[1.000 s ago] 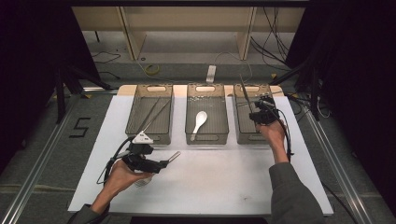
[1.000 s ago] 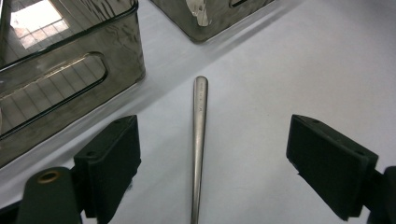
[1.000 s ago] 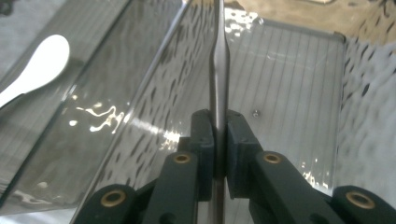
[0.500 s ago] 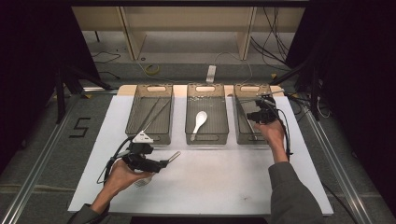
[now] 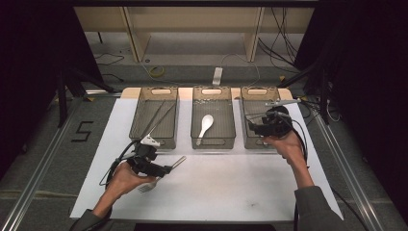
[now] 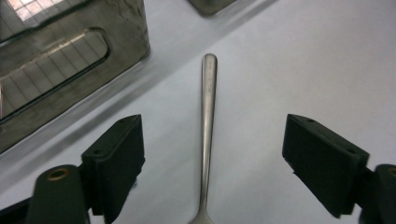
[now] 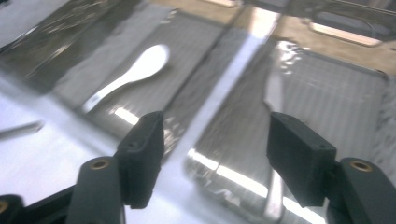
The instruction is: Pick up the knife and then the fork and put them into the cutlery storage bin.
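Note:
A metal fork (image 5: 178, 162) lies on the white table top, its handle (image 6: 207, 107) pointing away between the jaws of my left gripper (image 5: 167, 170) (image 6: 212, 128). Those jaws have just been closing a little but stand open, apart from the handle on both sides. My right gripper (image 5: 252, 128) (image 7: 218, 123) hovers over the near end of the right bin (image 5: 246, 139). Its jaws have just been opening and nothing is between them. A metal knife (image 7: 274, 95) lies on that bin's floor.
Three clear bins stand in a row at the table's far side. The left bin (image 5: 137, 118) holds thin rods, and the middle bin (image 5: 226, 139) holds a white spoon (image 5: 205, 126) (image 7: 135, 70). The white table top (image 5: 226, 187) stretches out in front of the bins.
The right gripper has gone from shut to open and drawn back and up from the right bin. The thin metal piece it held upright is let go. The left hand has stayed put.

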{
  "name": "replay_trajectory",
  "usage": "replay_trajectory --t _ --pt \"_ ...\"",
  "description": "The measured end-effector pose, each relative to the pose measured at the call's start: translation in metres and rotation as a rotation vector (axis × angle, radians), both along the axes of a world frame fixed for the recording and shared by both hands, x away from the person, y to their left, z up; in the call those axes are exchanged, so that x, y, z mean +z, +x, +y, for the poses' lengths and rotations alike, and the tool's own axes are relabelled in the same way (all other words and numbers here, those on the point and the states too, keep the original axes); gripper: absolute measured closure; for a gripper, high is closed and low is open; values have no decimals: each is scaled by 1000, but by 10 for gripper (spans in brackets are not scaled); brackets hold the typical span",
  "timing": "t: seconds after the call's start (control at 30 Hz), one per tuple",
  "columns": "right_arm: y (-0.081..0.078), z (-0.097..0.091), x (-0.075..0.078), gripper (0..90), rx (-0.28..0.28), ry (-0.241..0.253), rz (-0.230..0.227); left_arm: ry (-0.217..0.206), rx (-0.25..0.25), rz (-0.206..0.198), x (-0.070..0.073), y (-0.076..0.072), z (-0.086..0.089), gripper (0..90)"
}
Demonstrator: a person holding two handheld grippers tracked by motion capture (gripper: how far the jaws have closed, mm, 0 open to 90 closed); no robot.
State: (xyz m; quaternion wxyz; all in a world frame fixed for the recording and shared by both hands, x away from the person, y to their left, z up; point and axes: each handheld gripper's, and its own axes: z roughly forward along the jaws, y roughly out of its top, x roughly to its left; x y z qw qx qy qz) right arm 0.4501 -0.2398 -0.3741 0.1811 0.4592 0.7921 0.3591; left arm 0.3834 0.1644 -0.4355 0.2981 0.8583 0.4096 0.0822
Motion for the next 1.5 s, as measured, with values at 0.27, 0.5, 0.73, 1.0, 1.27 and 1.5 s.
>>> replay_trajectory --t 0.27,0.5,0.73,1.0,1.27,1.5 --pt "-43 6 -15 327 103 61 -29 63 -30 44 -5 2 -6 328" --pt "-63 4 -28 311 114 91 -53 92 -46 75 -8 4 -8 375" --pt "-75 3 -35 294 108 116 -70 121 -58 88 -11 5 -9 386" --pt "-83 9 -40 292 133 108 -56 179 -72 107 -16 9 -13 463" --pt "-88 8 -45 292 135 103 -48 204 -84 139 -20 11 -15 594" --pt "-93 9 -48 292 148 94 -43 228 -105 163 -22 13 -17 684"
